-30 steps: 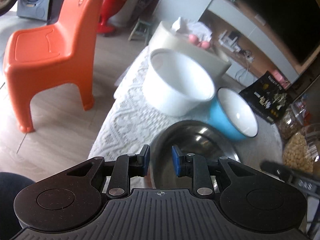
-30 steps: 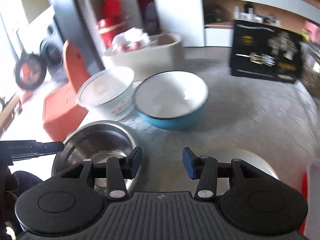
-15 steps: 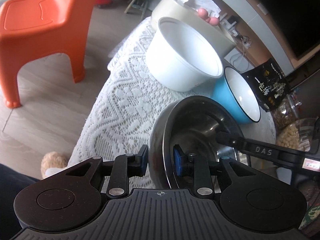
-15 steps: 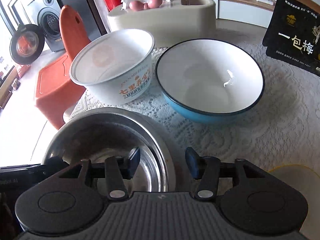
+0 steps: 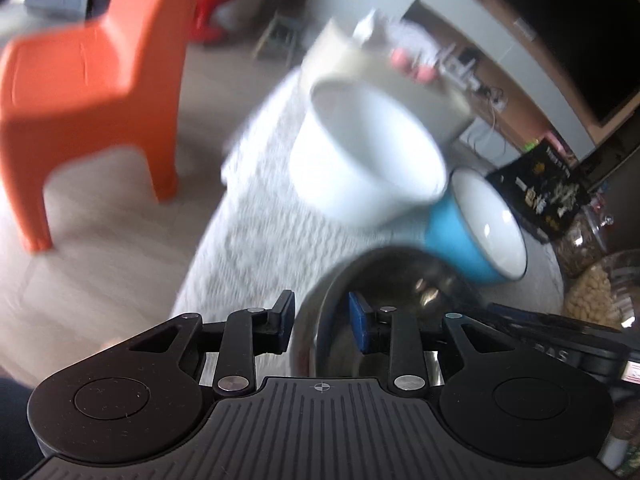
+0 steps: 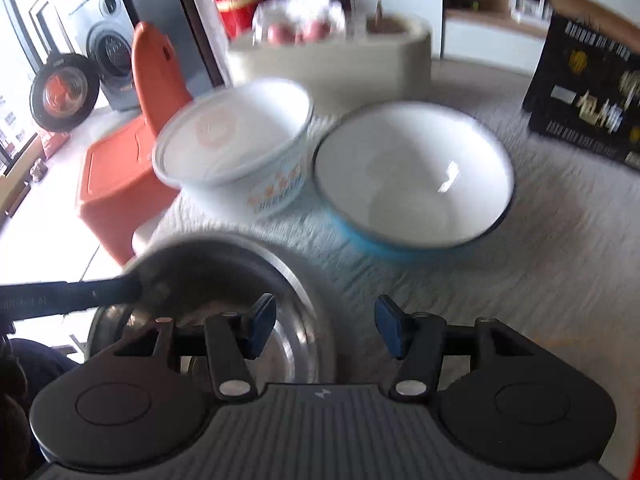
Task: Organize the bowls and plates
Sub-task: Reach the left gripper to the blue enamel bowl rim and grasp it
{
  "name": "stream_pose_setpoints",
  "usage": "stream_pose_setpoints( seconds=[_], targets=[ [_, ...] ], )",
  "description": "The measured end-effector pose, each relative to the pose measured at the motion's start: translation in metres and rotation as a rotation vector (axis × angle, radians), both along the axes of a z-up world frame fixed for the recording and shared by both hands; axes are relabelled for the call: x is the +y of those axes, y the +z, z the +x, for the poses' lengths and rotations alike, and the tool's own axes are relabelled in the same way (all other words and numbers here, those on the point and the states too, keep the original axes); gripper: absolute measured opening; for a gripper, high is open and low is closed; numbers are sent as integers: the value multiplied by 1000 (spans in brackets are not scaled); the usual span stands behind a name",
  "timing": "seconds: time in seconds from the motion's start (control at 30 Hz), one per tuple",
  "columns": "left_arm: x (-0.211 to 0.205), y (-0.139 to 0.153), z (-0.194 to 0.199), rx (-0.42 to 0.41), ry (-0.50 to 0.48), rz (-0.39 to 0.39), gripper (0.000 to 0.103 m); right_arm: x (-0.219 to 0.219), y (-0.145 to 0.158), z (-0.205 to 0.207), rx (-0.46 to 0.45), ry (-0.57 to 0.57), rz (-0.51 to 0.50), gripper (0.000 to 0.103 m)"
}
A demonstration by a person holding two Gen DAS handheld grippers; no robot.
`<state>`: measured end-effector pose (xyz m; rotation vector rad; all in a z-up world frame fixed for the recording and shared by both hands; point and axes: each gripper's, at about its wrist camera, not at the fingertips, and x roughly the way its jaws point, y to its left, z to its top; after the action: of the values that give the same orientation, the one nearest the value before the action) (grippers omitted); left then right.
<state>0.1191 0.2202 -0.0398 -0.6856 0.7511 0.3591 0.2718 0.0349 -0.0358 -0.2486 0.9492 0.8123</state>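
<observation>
Left gripper [image 5: 322, 326] straddling the near rim of the steel bowl [image 5: 404, 276], one pad outside and one inside, jaws opening and not pressing, likely to let go or get a better bite. Right gripper [image 6: 325, 328] over the other rim of the steel bowl, jaws opening too, rim between the pads but no squeeze. On the lace cloth [image 6: 520, 280] just behind: white bowl [image 6: 236, 148] and blue bowl [image 6: 412, 184] side by side, maybe waiting to be stacked.
</observation>
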Motion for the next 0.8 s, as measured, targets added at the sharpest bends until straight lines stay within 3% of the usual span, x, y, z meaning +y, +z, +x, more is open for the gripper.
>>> stream_pose_setpoints(
  seconds=[0.1,0.27,0.37,0.47,0.57,0.67,0.8],
  targets=[
    [-5,21,15,-52,-14,18,32,-17,22,9,-45,-17,47,56],
    [-16,28,69,-91,-99,-84,32,-42,40,42,-58,-130,58,58],
    [-21,23,105,-65,-96,-62,32,-47,39,60,-82,-192,5,79],
    [-26,15,137,-40,-117,-54,32,-47,35,72,-106,-210,-6,81],
    [-37,6,161,10,-153,1,31,-41,25,94,-31,-187,14,81],
    [-45,-4,177,55,-186,44,31,-31,6,119,61,-219,15,73],
    [-47,-7,187,61,-191,78,32,-20,-24,149,233,-266,28,49]
  ],
)
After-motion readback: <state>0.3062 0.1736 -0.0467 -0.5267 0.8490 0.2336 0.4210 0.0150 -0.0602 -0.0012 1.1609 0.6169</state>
